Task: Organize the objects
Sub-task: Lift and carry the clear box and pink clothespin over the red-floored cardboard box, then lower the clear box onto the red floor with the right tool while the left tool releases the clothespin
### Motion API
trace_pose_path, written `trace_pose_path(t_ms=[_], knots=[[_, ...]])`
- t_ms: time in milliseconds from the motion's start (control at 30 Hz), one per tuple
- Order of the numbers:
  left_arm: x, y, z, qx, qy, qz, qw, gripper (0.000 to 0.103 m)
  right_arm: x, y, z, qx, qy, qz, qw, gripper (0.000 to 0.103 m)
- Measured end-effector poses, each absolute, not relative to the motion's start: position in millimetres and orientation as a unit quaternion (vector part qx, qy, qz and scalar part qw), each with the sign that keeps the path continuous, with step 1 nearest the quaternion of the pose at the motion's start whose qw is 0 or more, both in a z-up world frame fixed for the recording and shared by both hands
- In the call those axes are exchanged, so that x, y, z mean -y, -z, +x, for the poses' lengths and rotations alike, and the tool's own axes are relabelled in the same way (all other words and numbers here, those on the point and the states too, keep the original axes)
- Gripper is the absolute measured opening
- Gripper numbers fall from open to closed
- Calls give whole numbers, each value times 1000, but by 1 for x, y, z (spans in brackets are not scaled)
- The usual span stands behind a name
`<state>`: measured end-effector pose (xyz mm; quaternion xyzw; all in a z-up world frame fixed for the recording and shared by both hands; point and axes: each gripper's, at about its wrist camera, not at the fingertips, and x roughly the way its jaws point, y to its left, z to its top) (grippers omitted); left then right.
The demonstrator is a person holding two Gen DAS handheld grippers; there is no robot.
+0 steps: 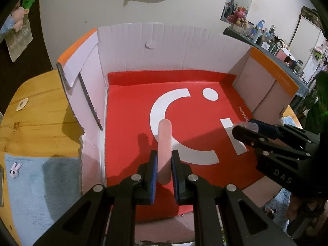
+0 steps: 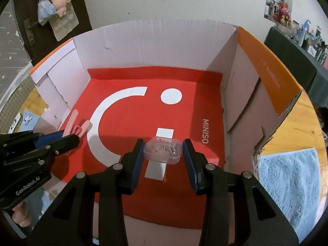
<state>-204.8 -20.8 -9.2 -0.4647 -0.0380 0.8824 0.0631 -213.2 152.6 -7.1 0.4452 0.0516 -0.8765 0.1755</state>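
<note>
So both grippers are hanging over the open white cardboard box (image 2: 155, 41) with orange outer flaps, which has a red sheet with a white smiley logo (image 2: 143, 112) lining the bottom. The left gripper (image 1: 164, 164) has its fingers clenched tight on a pale pink plastic clip (image 1: 164, 143); from the right wrist view it shows as a pink hair-claw kind of thing (image 2: 76, 126) poking out past the fingertips, over the left part of the red sheet. The right gripper (image 2: 163, 153) is grasping a small clear plastic case with tiny metal bits inside (image 2: 163, 150), blue pads on either side of it, over the white bar of the logo. Can't tell if either item touches the sheet. The box sits on a wooden surface (image 1: 39, 110), with a light blue fluffy cloth (image 2: 291, 184) just beside it on the right and a little white bunny-shaped trinket (image 1: 15, 170) on blue cloth to the left.
</note>
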Motion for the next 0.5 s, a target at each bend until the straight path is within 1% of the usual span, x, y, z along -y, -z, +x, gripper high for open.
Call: trace_pose_path(t_ms=[167,500], knots=[[20,12,-206,36,-880,-469,63,13,-149,10,-214,-64,873,452,173,36],[20,15,-208,35,-875,-478,65,13,-154,10,-213,-63,868,460,177,36]])
